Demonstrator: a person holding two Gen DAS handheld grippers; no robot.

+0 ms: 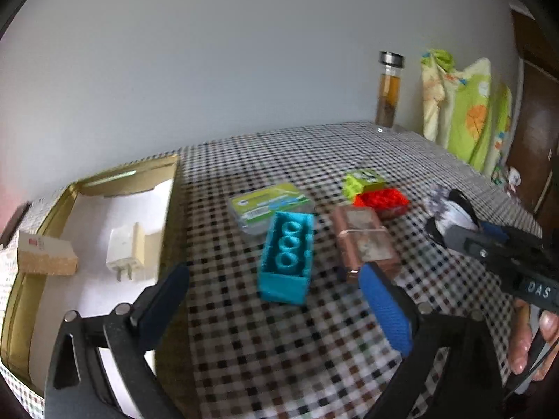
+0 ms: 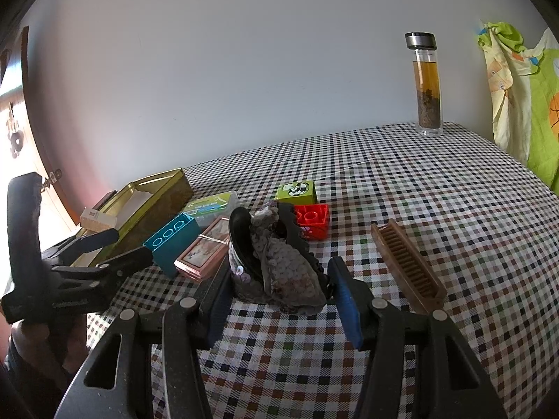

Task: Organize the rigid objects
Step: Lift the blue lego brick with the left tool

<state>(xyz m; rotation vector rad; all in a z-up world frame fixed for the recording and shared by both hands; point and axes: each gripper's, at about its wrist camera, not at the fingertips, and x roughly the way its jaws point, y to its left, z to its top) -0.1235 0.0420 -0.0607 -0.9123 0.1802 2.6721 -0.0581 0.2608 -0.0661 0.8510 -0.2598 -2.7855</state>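
Note:
My left gripper (image 1: 276, 296) is open and empty, low over the checked table, just short of a teal brick (image 1: 286, 256) lying hollow side up. My right gripper (image 2: 279, 300) is shut on a black hair clip with a sequinned fabric bow (image 2: 279, 255), held just above the cloth; it also shows in the left wrist view (image 1: 450, 214). A pink card box (image 1: 363, 241) with a rubber band, a clear floss box (image 1: 270, 204), a red brick (image 1: 382, 199) and a green brick (image 1: 363, 178) lie beyond. A gold tin (image 1: 45, 230) at left holds a white charger (image 1: 125, 249).
A brown comb (image 2: 407, 265) lies right of my right gripper. A glass bottle of tea (image 2: 426, 83) stands at the table's far edge by the wall. A green patterned cloth (image 2: 524, 87) hangs at right. A small cardboard box (image 1: 45, 256) rests on the tin's rim.

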